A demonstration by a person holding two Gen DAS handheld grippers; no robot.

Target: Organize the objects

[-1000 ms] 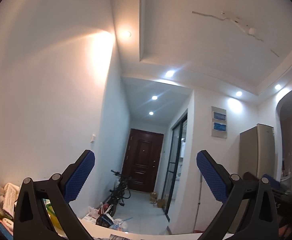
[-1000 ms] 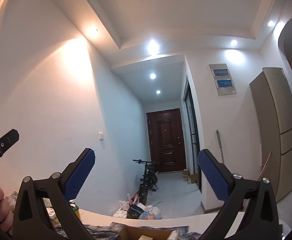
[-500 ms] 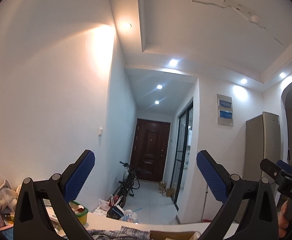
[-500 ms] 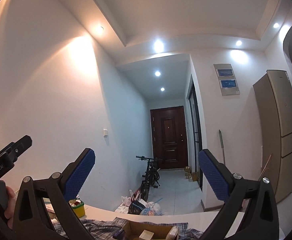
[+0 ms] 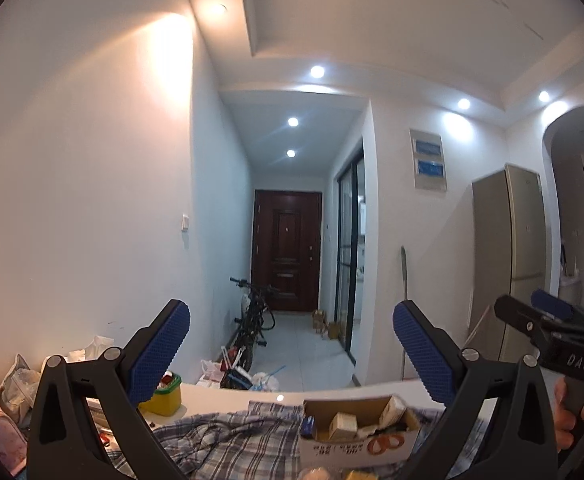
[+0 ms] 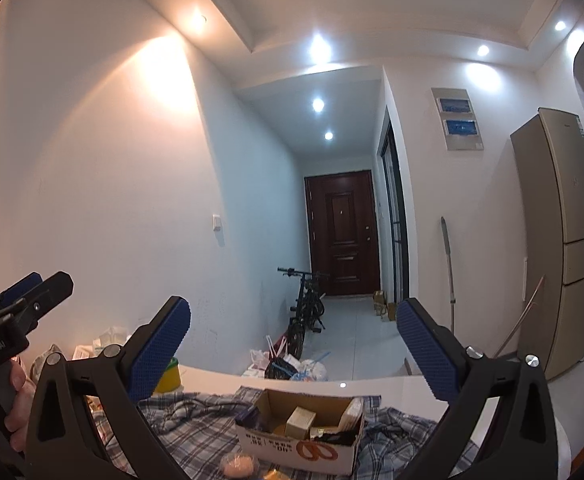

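You face a long white hallway with a dark door (image 6: 342,232) at its end and a bicycle (image 6: 306,308) parked against the wall, but none of that is your job; your work lies low in both views, on the white counter (image 6: 392,390). A crumpled plaid cloth (image 5: 228,436) is spread across it, and on the cloth sits an open cardboard box (image 6: 304,428) with a few small boxes and packets loose inside. Just in front of the box, at the bottom edge of the right wrist view, lies a small wrapped round item (image 6: 236,465); I cannot tell what it is. To the left, near the wall, you have a yellow tub with a green rim (image 5: 164,394) and a heap of bags and packets (image 5: 16,384). Your left gripper (image 5: 290,354) and your right gripper (image 6: 292,354) both hang above the counter with their jaws wide apart and nothing between the pads; each one shows at the edge of the other's view, gripped by your hand (image 6: 12,404). Judging by this, the tidying has barely begun: some things are in the box already, yet the cloth is unfolded, the loose items are out, and you hold nothing so far.
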